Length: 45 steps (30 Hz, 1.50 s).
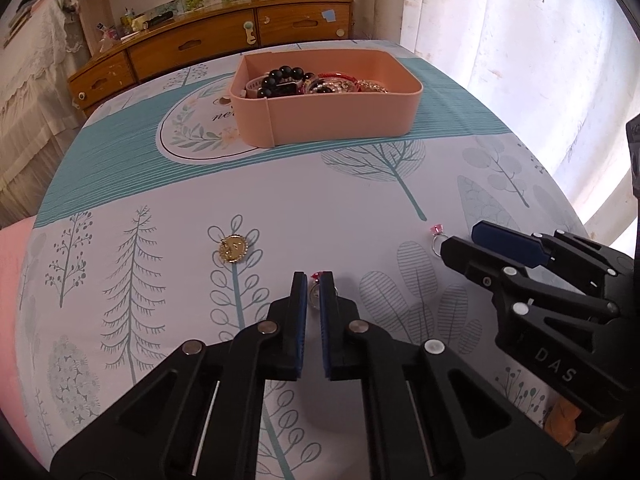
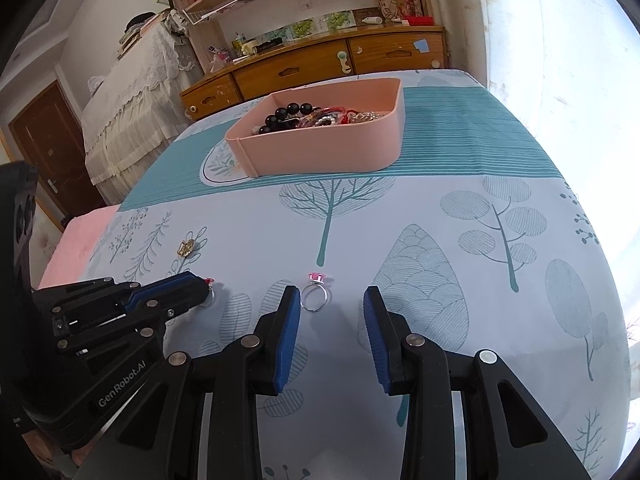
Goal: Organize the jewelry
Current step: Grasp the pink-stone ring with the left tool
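Observation:
My left gripper (image 1: 314, 286) is shut on a silver ring with a red stone (image 1: 315, 291), low on the tablecloth; it also shows in the right wrist view (image 2: 202, 294) with the ring (image 2: 208, 298) at its tips. My right gripper (image 2: 332, 300) is open, just behind a silver ring with a pink stone (image 2: 316, 296); that ring shows in the left wrist view (image 1: 436, 236) beside the right gripper (image 1: 464, 240). A gold round pendant (image 1: 233, 249) lies to the left. A pink box (image 1: 332, 118) with beads and bracelets stands farther back.
The table carries a tree-patterned cloth (image 1: 320, 200). A wooden drawer cabinet (image 1: 224, 40) stands behind the table, a curtain (image 1: 520, 60) on the right, a pink surface (image 1: 12, 300) on the left. The table's right edge is near the right gripper.

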Each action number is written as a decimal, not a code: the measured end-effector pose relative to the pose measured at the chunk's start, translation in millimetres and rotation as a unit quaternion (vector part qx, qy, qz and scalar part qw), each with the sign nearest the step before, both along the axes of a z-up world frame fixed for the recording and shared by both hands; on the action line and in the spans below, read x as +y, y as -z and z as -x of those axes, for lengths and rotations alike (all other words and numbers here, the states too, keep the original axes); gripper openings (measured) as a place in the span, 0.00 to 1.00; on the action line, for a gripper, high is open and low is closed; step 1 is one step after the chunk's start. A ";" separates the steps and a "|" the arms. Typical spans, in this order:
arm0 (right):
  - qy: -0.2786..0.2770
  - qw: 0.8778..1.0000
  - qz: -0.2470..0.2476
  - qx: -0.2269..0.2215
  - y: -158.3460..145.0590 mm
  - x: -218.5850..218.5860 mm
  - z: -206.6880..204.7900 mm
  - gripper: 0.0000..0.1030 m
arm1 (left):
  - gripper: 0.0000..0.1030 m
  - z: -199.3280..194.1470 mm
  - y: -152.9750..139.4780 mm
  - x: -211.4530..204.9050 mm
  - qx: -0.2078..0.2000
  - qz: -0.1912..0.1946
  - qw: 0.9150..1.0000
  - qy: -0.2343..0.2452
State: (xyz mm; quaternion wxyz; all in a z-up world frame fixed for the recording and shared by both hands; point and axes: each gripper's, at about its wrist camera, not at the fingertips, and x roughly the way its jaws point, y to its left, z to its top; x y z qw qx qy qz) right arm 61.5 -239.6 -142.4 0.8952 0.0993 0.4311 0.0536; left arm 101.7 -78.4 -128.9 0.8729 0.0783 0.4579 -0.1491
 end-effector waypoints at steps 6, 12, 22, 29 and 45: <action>-0.014 1.000 0.023 0.003 -0.5 16.6 -6.4 0.32 | 0.04 -0.6 -7.4 14.7 -0.004 0.033 0.999 -0.006; -0.020 0.998 0.059 0.006 -1.1 32.6 -15.4 0.32 | 0.04 -2.5 -9.5 29.8 0.002 0.056 0.998 -0.011; -0.020 0.994 0.112 0.006 1.3 47.2 -25.2 0.14 | 0.05 -0.1 -6.1 29.4 0.022 0.072 0.997 0.007; -0.009 0.996 0.087 0.005 0.4 36.5 -20.8 0.14 | 0.12 -5.6 -0.3 20.2 0.047 0.081 0.996 0.008; -0.006 0.999 0.051 -0.003 -1.8 23.2 -14.0 0.14 | 0.15 -18.8 8.4 -3.2 0.051 0.040 0.998 -0.003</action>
